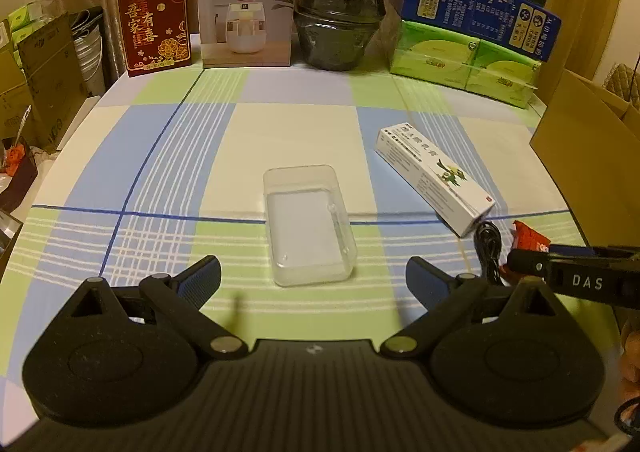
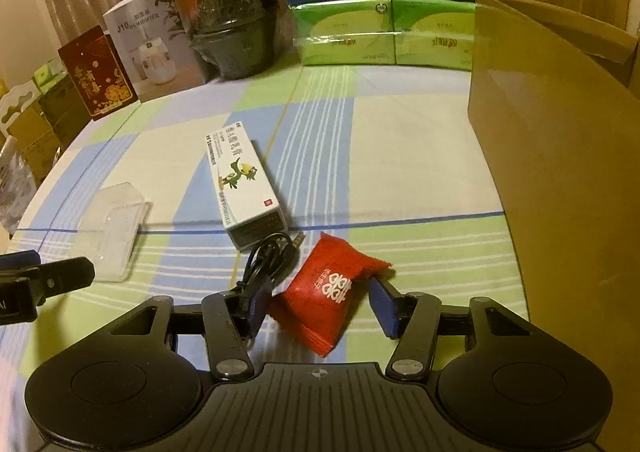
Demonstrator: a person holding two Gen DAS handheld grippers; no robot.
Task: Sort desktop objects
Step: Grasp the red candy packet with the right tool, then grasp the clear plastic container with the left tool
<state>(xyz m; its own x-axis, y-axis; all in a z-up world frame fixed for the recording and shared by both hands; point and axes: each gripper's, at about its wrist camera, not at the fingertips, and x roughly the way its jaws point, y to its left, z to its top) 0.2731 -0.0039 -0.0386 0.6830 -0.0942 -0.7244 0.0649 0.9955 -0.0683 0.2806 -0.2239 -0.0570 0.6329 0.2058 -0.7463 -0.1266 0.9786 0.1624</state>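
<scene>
A clear plastic box (image 1: 308, 224) lies open side up on the checked cloth. My left gripper (image 1: 314, 272) hangs open just over its near end, one finger on each side, touching nothing. A red candy packet (image 2: 332, 292) lies between the fingers of my right gripper (image 2: 320, 302). The pads stand close to its two sides, and I see no squeeze on it. A coiled black cable (image 2: 268, 260) lies against the left finger. A white carton (image 2: 244, 184) with a green plant picture lies just beyond. The clear box (image 2: 112, 228) shows at the left of the right wrist view.
A tall cardboard box (image 2: 560, 132) stands at the right table edge. Along the back stand a red card box (image 1: 154, 18), a humidifier box (image 1: 246, 8), stacked black bowls (image 1: 340, 12), green tissue packs (image 1: 464, 64) and a blue carton (image 1: 476, 8). More cartons (image 1: 36, 84) sit off the table's left.
</scene>
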